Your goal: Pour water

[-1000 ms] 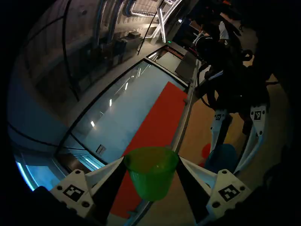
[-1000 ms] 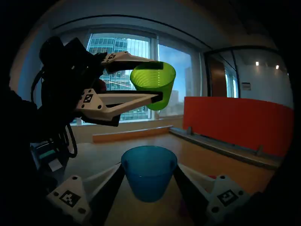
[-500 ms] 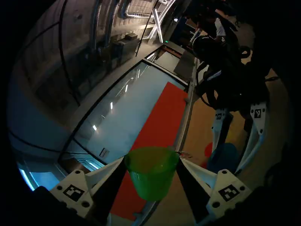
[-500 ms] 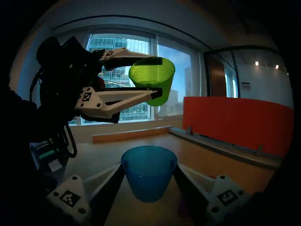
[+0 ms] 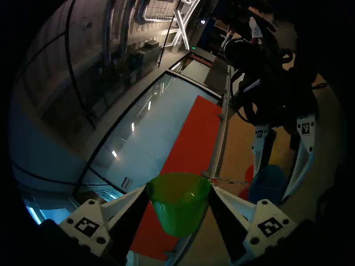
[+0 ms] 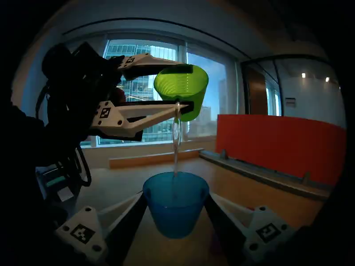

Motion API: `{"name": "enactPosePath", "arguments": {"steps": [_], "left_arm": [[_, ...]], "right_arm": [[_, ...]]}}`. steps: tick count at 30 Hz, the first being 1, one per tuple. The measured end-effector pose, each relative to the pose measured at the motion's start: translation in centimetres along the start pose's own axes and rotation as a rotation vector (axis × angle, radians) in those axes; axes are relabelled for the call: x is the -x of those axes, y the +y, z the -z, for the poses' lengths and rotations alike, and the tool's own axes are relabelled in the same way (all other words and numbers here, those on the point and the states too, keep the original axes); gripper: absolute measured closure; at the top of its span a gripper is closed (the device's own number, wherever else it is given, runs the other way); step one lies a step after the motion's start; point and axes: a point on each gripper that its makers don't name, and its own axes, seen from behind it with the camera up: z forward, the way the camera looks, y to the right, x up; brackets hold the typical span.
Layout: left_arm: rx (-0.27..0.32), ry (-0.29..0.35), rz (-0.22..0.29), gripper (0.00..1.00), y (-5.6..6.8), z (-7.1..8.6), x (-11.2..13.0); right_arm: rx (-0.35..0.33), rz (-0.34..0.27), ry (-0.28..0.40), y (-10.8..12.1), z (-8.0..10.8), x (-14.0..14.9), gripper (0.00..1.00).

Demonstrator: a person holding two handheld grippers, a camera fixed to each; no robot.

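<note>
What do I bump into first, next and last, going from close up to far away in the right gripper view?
blue cup → green cup, pouring water → window

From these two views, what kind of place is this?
Probably an office in a high-rise: large windows facing tall buildings, a long wooden desk, and an orange-red partition panel.
</note>
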Motion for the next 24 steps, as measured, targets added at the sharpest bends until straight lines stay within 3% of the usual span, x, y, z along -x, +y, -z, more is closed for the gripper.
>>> {"name": "enactPosePath", "arguments": {"steps": [24], "left_arm": [[-0.015,-0.001,-0.081,0.12,-0.93,0.21,-0.5]], "right_arm": [[-0.003,0.012,-0.001,-0.14,-0.16,-0.09,0.1]]}}
